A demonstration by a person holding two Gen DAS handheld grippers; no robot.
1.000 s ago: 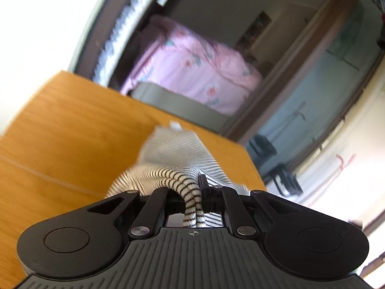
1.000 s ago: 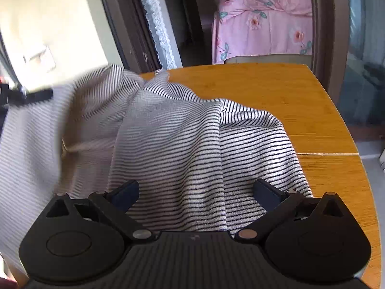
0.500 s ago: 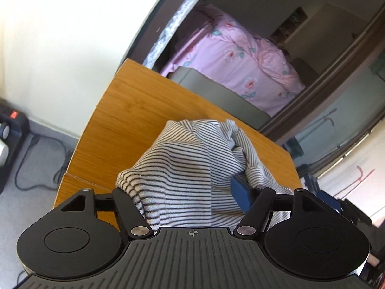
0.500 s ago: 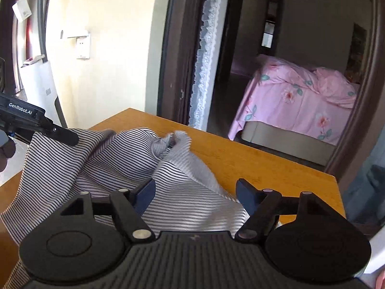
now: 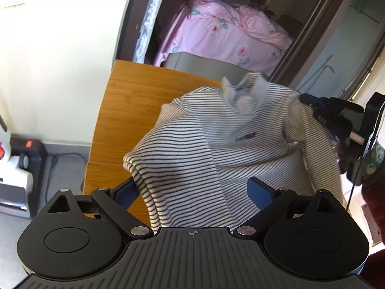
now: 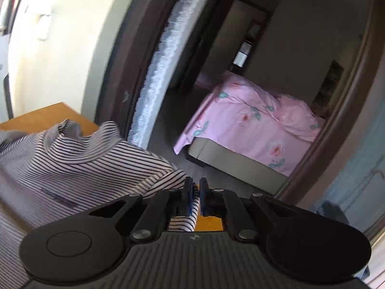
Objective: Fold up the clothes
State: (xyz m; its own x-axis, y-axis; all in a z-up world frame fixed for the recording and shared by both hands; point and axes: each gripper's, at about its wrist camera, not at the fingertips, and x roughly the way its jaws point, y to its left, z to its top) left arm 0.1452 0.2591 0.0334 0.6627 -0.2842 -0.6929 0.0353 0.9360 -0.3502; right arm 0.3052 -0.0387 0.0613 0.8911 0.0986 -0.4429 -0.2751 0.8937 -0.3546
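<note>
Left gripper (image 5: 193, 189): jaws spread wide, blue pads (image 5: 258, 189) well apart. Holds nothing. A folded edge of the shirt (image 5: 216, 149) lies between the fingers and touches the left pad; whether it touches the right pad cannot be told.

Right gripper (image 6: 194, 193): jaws nearly together, clamped on a narrow strip of shirt hem that hangs down between the pads. In the left wrist view the same gripper (image 5: 329, 113) shows at the right edge, pinching the far side of the cloth and lifting it.

Shirt (image 6: 79, 163): white with thin dark stripes, collared. Bunched and partly raised over the table (image 5: 134, 101), draped from the right gripper toward the left one, collar (image 5: 243, 89) uppermost at the far side. A small dark label sits on the chest (image 5: 246, 136); its writing is too blurred to read.

Table: orange-brown wood, a seam across it, near edge below the left gripper.

Surroundings: doorway with a lace curtain (image 6: 158, 72); beyond it, a bed with a pink floral cover (image 6: 252, 125). A black box with a red switch (image 5: 27, 147) and a cable lie on the floor by the wall. A dark red sleeve (image 5: 374, 200) shows at the right edge of the left wrist view.
</note>
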